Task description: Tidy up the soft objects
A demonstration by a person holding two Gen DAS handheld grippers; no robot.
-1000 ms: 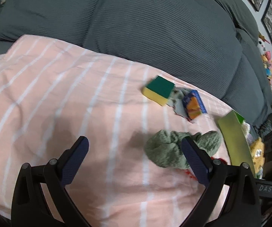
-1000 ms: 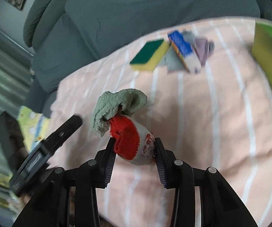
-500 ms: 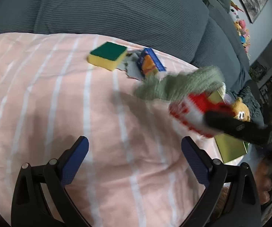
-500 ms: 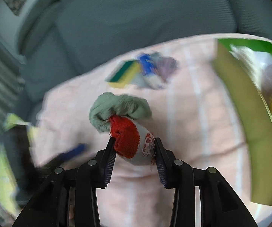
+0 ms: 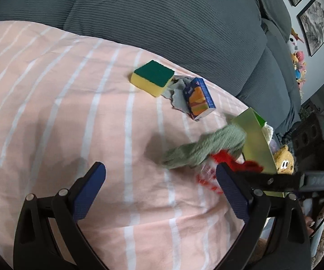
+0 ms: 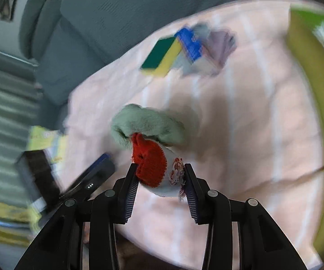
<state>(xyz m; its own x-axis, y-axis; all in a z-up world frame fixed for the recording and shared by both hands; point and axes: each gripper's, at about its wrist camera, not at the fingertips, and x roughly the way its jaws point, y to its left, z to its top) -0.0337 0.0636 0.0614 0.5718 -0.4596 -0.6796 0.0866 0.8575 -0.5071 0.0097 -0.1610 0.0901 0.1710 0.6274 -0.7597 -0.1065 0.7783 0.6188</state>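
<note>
1. My left gripper point(image 5: 159, 182) hangs spread wide over the pink striped blanket point(image 5: 71, 117), with nothing between its blue pads
2. My right gripper point(image 6: 159, 182) is clamped on a sock bundle point(image 6: 155, 164), red and white at the pinched end, with a sage green sock point(image 6: 146, 123) flopping forward past the fingertips, lifted clear of the blanket
3. In the left view that bundle sits just past my right finger, partly masked by the other gripper's black finger and smeared by motion
4. Just beyond it stands a lime green box point(image 5: 255, 141), its near wall up; a yellow plush toy point(image 5: 284, 159) peeks out behind it, mostly hidden
5. Farther off lie a green-and-yellow sponge point(image 5: 152, 79), a blue carton point(image 5: 199, 99) and a crumpled grey cloth point(image 5: 177, 92) under them, all touching
6. The grey sofa back point(image 5: 162, 18) closes the far side; the right view is blurred throughout
</note>
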